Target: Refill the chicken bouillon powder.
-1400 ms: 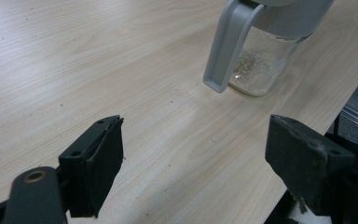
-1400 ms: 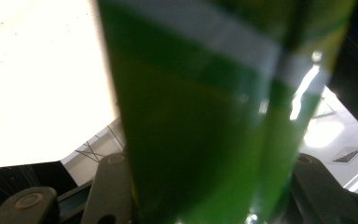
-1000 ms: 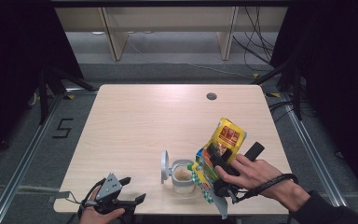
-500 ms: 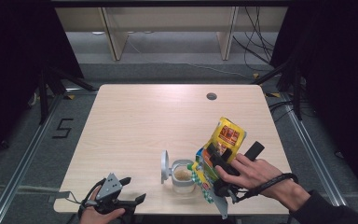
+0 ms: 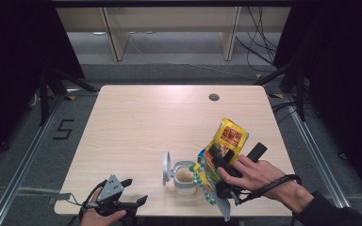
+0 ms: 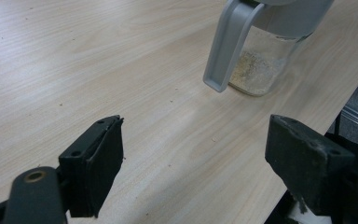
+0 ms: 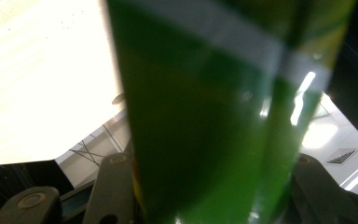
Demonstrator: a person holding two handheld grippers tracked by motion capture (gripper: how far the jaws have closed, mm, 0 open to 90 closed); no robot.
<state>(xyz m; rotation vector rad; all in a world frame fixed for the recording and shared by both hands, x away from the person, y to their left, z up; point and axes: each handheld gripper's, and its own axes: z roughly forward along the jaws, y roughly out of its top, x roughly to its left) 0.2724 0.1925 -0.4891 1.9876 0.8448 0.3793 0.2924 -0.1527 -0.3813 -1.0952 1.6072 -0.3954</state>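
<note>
Right tongs [image 5: 219, 162] clench a glossy crinkled pouch [image 5: 224, 141] over the clear jar [image 5: 185, 178]; left tongs [image 6: 193, 163] released.

The right gripper [image 5: 219, 162] clamps a yellow bag [image 5: 224, 141] tilted over an open jar [image 5: 185, 176] on the table [image 5: 160, 117].

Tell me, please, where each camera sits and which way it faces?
High view: above the near edge, looking down on the table; both hands show.
Left gripper view: on the left gripper, facing the jar; open jaws show.
Right gripper view: on the right gripper, against the green packet.
Shared: the jar, high and left.
</note>
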